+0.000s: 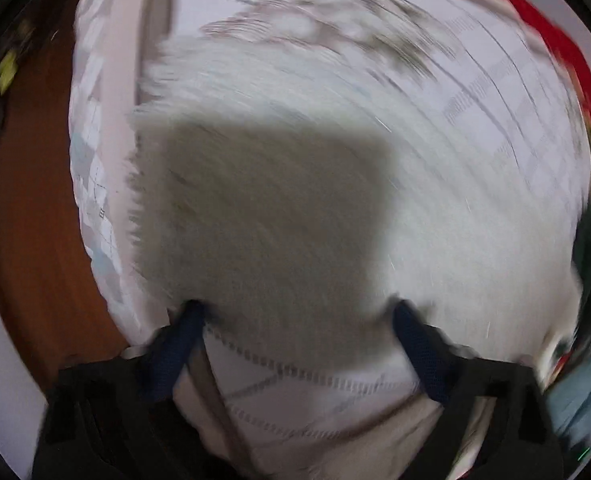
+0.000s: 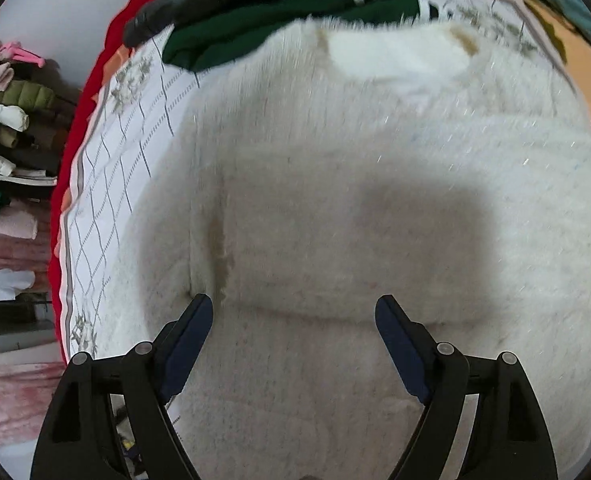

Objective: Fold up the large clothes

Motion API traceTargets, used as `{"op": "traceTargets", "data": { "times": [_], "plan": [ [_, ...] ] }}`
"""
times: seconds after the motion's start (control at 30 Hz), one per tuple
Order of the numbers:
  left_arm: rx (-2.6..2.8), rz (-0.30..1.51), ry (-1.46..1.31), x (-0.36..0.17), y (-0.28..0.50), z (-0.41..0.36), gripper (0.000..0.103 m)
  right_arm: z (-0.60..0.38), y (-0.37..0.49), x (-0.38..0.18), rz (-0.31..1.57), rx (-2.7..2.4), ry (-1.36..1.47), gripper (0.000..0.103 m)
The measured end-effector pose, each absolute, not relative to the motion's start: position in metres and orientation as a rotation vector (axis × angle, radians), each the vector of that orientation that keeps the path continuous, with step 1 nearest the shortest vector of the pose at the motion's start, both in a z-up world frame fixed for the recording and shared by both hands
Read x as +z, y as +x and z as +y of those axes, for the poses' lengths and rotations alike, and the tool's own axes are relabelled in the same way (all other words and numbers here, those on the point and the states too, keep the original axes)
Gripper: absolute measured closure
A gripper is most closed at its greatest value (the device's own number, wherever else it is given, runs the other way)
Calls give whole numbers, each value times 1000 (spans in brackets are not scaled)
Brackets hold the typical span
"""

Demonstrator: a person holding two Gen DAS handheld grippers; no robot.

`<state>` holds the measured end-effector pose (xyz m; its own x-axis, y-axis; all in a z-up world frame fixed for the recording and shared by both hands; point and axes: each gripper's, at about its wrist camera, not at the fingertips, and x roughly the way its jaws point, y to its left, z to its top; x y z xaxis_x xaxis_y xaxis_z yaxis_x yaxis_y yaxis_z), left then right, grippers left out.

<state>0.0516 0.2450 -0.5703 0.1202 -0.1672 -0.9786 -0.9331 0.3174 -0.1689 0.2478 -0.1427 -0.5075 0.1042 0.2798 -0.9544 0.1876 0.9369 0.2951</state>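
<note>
Bed with a white quilted coverlet (image 2: 107, 184), grey diamond stitching, carries the work. A white fuzzy sweater (image 2: 355, 168) lies flat on it, filling most of the right wrist view: neckline (image 2: 399, 56) at the far end, hem toward the camera, so its long axis runs straight ahead along the fingers. A lengthwise crease or side fold (image 2: 219, 240) sits just ahead of the right gripper's near-side finger. Right gripper (image 2: 295, 308): fingers spread wide, nothing between them, directly over the lower body of the sweater, apparently the nearer one to a usable edge. Left gripper (image 1: 295, 312): fingers also spread, empty, at the sweater's fringe (image 1: 143, 184) where the coverlet shows; view heavily blurred, contact cannot be told. Pile is long, soft, with glinting threads; likely to compress and slip in a pinch. Dark green garment with white stripes (image 2: 279, 20) lies beyond the collar, touching or just beside it.
</note>
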Motion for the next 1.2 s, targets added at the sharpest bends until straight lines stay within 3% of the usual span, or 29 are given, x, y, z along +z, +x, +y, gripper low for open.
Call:
{"op": "traceTargets", "data": {
  "times": [0.07,0.1,0.13,0.17,0.27,0.4,0.5,0.57,0.6,0.63,1.2],
  "plan": [
    [842,1263,-1115,-563,51,256,54,-132,248,-515,1497,76,398,18],
    [863,1231,-1069,-555,54,259,74,-126,246,-518,1504,78,402,18],
    [867,1201,-1005,-546,62,263,87,-122,246,-520,1507,80,403,18],
    [865,1173,-954,-538,70,266,93,-118,245,-520,1510,83,403,18],
    [834,1066,-888,-521,92,286,94,-103,243,-523,1518,86,392,18],
    [713,1010,-1084,-539,97,317,93,-94,243,-526,1527,89,397,18],
    [639,986,-1251,-545,74,298,91,-92,244,-528,1532,87,402,18],
    [611,983,-1340,-551,62,283,73,-92,244,-529,1539,87,410,18],
    [612,980,-1365,-555,60,280,48,-93,244,-529,1542,87,411,18],
    [610,964,-1388,-560,61,278,33,-93,245,-529,1544,87,412,18],
    [826,884,-1335,-575,104,303,32,-69,249,-538,1566,75,430,18]
  ]
}}
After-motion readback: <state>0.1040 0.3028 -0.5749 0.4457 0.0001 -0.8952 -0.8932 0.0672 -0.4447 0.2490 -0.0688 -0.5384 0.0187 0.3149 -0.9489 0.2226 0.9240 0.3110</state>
